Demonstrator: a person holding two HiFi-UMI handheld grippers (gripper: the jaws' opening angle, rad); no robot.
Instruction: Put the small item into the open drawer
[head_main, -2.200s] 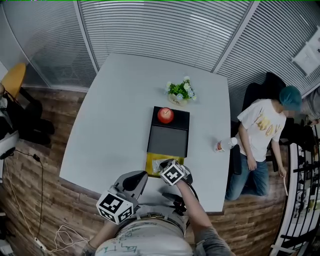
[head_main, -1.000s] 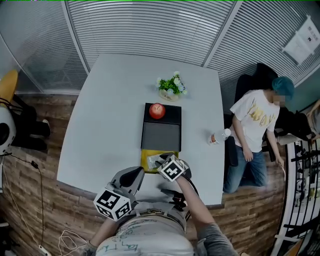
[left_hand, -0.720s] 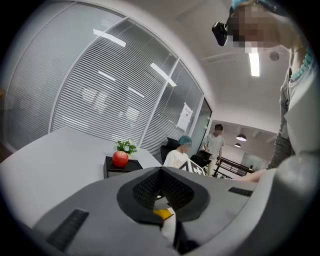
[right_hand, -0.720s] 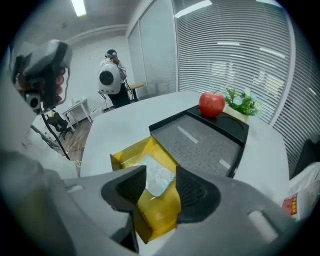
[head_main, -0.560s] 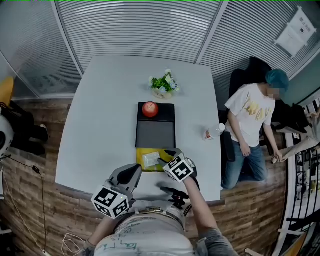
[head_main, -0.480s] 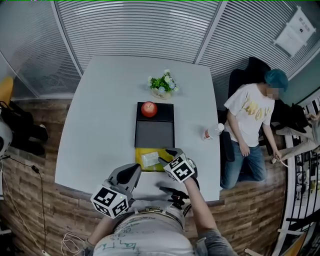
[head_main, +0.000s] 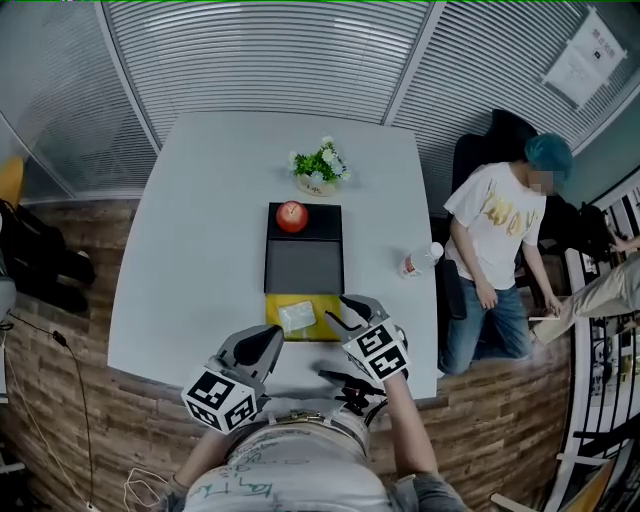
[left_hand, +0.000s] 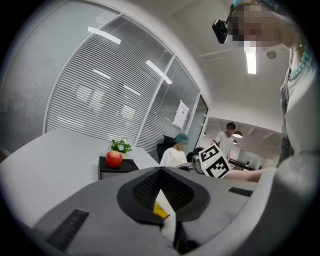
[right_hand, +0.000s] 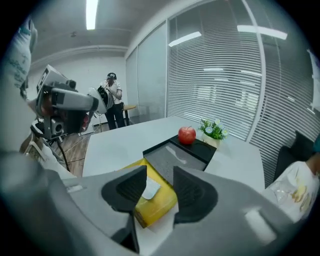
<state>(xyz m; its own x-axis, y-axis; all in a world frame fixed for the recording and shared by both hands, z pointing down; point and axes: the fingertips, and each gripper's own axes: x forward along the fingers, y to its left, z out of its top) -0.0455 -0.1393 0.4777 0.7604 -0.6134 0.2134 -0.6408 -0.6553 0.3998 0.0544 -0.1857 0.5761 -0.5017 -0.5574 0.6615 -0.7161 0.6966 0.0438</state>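
Observation:
A black cabinet (head_main: 303, 262) stands mid-table with its yellow drawer (head_main: 283, 331) pulled out toward me. The small item (head_main: 297, 316), a flat pale packet, lies inside the drawer; the right gripper view shows the packet (right_hand: 149, 189) in the drawer (right_hand: 157, 205) too. My right gripper (head_main: 341, 312) hovers just right of the drawer's front corner. Its jaws are closing from wide, and nothing is between them (right_hand: 160, 174). My left gripper (head_main: 264, 346) rests at the table's near edge, left of the drawer, with its pads together (left_hand: 160, 170).
A red apple (head_main: 291, 216) sits on the cabinet's far end, with a small potted plant (head_main: 318, 168) behind it. A water bottle (head_main: 418, 261) lies at the table's right edge, and a person (head_main: 493, 235) in a white shirt stands beside it.
My right gripper has let go of the packet and drawn back right and toward me. The packet now lies in the drawer. The left gripper has stayed put.

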